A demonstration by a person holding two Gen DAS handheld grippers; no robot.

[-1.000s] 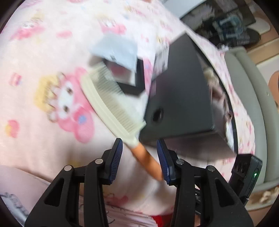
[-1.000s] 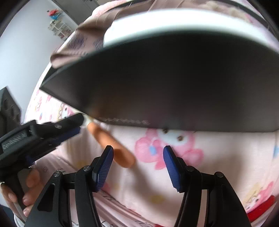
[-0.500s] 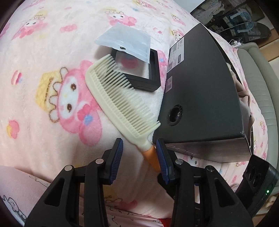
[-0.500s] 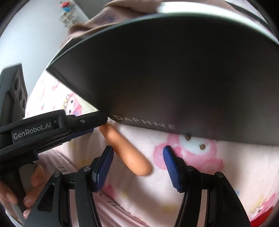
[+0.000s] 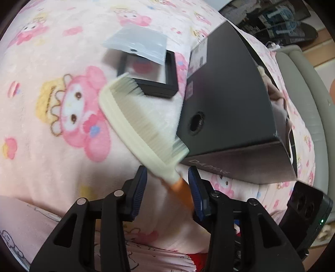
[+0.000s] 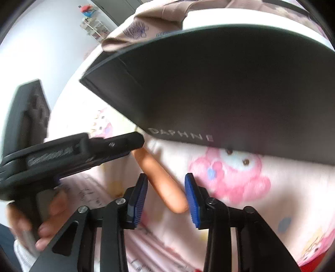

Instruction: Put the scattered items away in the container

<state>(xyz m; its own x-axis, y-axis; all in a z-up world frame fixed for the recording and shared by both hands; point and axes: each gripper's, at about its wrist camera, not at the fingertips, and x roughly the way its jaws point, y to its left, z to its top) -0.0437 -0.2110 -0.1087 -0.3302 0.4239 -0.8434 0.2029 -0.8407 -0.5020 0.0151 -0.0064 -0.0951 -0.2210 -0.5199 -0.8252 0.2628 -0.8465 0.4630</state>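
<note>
A cream comb [image 5: 134, 123] with an orange handle [image 5: 182, 191] lies on the pink cartoon blanket, its teeth against the black DAPHNE box [image 5: 230, 108]. My left gripper [image 5: 167, 188] is open, its jaws on either side of the handle. My right gripper [image 6: 166, 192] is open too, with the handle's free end [image 6: 165, 184] between its pads. The box [image 6: 219, 87] fills the upper right wrist view. The left gripper's body [image 6: 69, 154] shows at the left there.
A small black framed case [image 5: 152, 71] under a clear zip bag [image 5: 136, 44] lies beyond the comb, beside the box. Cloth and a white item [image 6: 240, 14] lie in the box. A grey bed edge [image 5: 303, 87] runs at the right.
The left gripper has slid forward so the orange handle sits deeper between its jaws. The right gripper has come closer to the handle's end. Both stay open.
</note>
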